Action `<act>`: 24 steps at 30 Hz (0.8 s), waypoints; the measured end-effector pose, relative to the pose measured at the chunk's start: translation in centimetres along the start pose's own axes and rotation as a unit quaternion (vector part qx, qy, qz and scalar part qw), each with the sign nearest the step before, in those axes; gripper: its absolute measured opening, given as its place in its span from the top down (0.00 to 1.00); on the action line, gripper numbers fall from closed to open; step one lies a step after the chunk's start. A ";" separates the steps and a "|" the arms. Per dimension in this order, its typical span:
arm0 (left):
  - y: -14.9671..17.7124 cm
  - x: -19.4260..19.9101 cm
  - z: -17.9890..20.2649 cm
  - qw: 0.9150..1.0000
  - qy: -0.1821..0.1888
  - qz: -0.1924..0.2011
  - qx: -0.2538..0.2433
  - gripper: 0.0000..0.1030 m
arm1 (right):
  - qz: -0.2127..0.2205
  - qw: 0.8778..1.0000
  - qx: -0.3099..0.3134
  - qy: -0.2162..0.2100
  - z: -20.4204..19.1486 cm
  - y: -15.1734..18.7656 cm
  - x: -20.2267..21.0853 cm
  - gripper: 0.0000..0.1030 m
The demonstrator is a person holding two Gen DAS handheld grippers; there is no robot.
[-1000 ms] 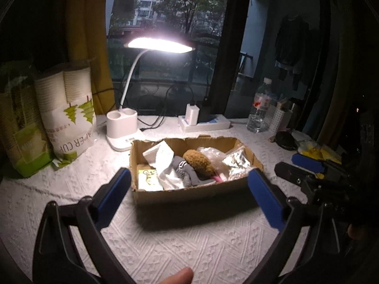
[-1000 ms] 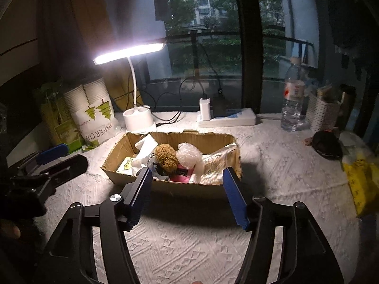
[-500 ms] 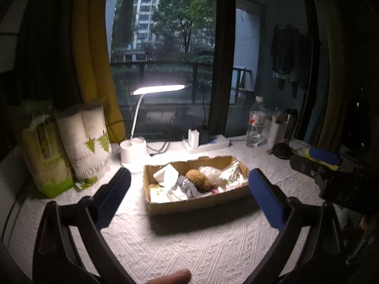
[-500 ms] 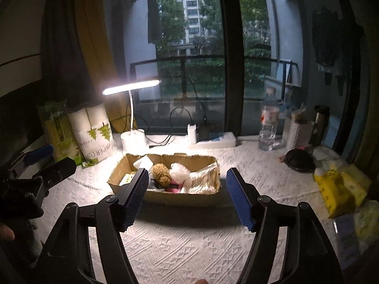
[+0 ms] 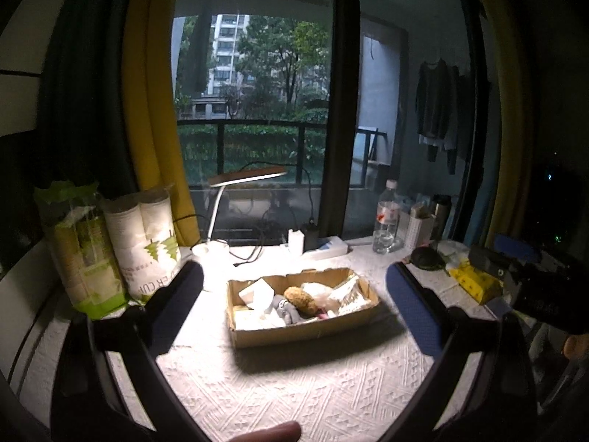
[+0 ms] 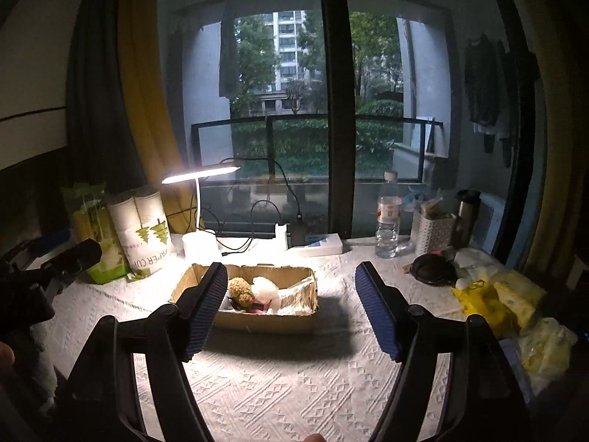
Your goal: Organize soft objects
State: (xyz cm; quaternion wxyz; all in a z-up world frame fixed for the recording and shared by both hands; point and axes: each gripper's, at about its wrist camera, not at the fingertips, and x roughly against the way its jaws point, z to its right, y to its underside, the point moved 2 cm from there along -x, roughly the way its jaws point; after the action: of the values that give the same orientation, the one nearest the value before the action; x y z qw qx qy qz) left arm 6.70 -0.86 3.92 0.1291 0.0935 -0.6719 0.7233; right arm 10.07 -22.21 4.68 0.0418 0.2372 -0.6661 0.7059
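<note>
A shallow cardboard box (image 5: 305, 331) (image 6: 265, 322) sits mid-table under the lamp. It holds a brown plush toy (image 5: 301, 299) (image 6: 240, 289), a grey sock (image 5: 285, 307), white paper or cloth (image 5: 257, 293), a clear plastic bag (image 6: 265, 288) and crinkled wrappers (image 5: 349, 300). My left gripper (image 5: 294, 296) is open and empty, held well back from the box. My right gripper (image 6: 291, 304) is open and empty, also back from the box.
A white desk lamp (image 5: 217, 250) (image 6: 198, 243), paper cup packs (image 5: 147, 243) and a green bag (image 5: 77, 254) stand at the left. A power strip (image 6: 316, 245), water bottle (image 6: 387, 221), mesh holder (image 6: 434, 234) and yellow bags (image 6: 497, 302) lie at the back and right.
Both grippers have pulled back and risen away from the box, which now looks smaller and farther. Both stay open. The box contents have not moved.
</note>
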 end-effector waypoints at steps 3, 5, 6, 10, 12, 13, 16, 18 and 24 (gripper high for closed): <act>-0.1 0.4 0.2 1.000 0.000 0.003 -0.005 0.02 | 0.003 1.000 -0.001 0.001 0.1 0.0 0.3 0.27; -0.2 0.5 0.3 1.000 0.001 0.004 -0.007 0.02 | 0.004 1.000 -0.002 0.002 0.1 0.0 0.5 0.27; -0.2 0.5 0.3 1.000 0.001 0.005 -0.008 0.02 | 0.004 1.000 -0.002 0.003 0.2 0.1 0.5 0.27; -0.2 0.6 0.2 1.000 0.002 0.006 -0.007 0.02 | 0.004 1.000 -0.002 0.003 0.2 0.1 0.6 0.27; -0.2 0.6 0.2 1.000 0.002 0.005 -0.007 0.02 | 0.004 1.000 -0.002 0.003 0.2 0.1 0.5 0.27; -0.2 0.6 0.2 1.000 0.002 0.005 -0.008 0.03 | 0.004 1.000 -0.002 0.003 0.2 0.1 0.5 0.27; -0.2 0.6 0.2 1.000 0.002 0.006 -0.008 0.02 | 0.004 1.000 -0.002 0.003 0.1 0.1 0.5 0.27; -0.2 0.6 0.2 1.000 0.002 0.006 -0.008 0.02 | 0.003 1.000 -0.002 0.003 0.2 0.1 0.5 0.27; -0.2 0.7 0.2 1.000 0.005 0.006 -0.011 0.02 | 0.003 1.000 -0.002 0.003 0.2 0.1 0.5 0.27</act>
State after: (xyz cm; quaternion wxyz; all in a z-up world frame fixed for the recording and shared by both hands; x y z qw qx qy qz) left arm 6.08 -1.04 4.33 0.1292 0.0848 -0.6795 0.7172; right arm 9.63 -22.56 4.77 0.0422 0.2330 -0.6680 0.7055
